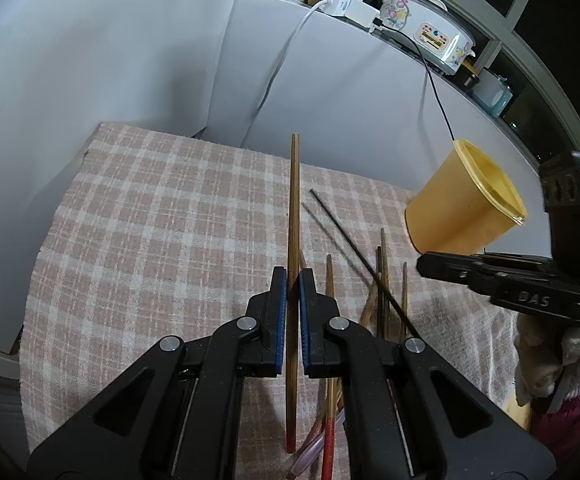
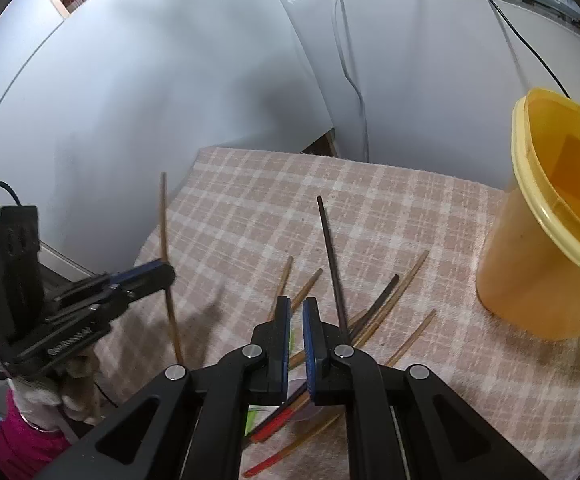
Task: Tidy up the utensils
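My left gripper (image 1: 293, 280) is shut on a long brown wooden chopstick (image 1: 294, 208) and holds it above the checked cloth; it also shows in the right wrist view (image 2: 166, 240), gripped by the left gripper (image 2: 157, 272). My right gripper (image 2: 296, 308) is nearly shut; a thin black chopstick (image 2: 330, 256) runs along its right finger, whether gripped I cannot tell. That black stick also shows in the left wrist view (image 1: 350, 248). Several more chopsticks (image 2: 386, 312) lie in a loose pile. A yellow plastic cup (image 2: 546, 240) stands at the right.
A pink checked cloth (image 1: 161, 208) covers the table. White walls (image 2: 169, 100) rise behind it. A ledge holds a white charger (image 1: 342, 4) and a floral pot (image 1: 426, 28), with cables hanging down. The table edge drops off at the left.
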Demonstrator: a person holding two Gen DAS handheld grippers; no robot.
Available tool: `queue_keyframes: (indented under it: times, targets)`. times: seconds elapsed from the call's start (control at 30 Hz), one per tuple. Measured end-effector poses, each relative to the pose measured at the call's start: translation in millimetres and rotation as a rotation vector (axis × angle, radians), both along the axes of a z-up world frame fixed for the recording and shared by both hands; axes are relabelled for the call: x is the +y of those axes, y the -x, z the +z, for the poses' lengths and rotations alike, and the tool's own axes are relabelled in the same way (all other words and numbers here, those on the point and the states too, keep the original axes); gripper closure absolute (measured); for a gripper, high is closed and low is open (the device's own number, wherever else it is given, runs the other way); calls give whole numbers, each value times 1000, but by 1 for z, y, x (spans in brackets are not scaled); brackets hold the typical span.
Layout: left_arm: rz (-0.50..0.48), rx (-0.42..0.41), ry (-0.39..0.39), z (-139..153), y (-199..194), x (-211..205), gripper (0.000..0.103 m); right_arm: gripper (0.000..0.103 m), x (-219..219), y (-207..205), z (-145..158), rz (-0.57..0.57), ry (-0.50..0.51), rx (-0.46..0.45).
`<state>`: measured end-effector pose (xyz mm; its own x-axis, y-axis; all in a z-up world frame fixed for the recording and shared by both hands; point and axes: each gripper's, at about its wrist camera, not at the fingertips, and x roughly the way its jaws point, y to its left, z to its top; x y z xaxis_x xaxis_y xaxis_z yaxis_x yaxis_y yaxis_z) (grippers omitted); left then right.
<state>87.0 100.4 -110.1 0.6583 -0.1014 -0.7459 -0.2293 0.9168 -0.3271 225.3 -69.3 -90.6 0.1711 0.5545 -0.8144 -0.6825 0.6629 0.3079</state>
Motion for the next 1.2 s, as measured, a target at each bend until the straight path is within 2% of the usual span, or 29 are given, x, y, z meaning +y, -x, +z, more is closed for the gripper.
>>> queue_keyframes:
  times: [0.1, 0.17, 0.37, 0.47, 0.8, 0.93, 1.2]
  targets:
    - [2, 5, -1, -2, -1, -1, 99, 93, 10, -6, -14, 17, 42, 22]
    - [7, 6, 4, -4, -3, -1, 99, 75, 16, -11, -24, 13, 77, 12]
    - [14, 9, 9, -13, -7, 4, 99, 75, 28, -30, -39, -37, 157, -31]
    - [20, 10, 18, -17, -5, 7, 99, 76, 32, -36, -39, -33, 162, -53]
    - [27, 20, 31, -24, -2, 10, 99, 77, 40, -22, -63, 8, 63, 199]
    - [29, 18, 40, -25, 2, 10, 99, 79, 41, -18, -68, -17, 60, 217]
    - [26, 19, 49, -29, 5, 10, 99, 81, 6, -1, -62, -71, 11, 254]
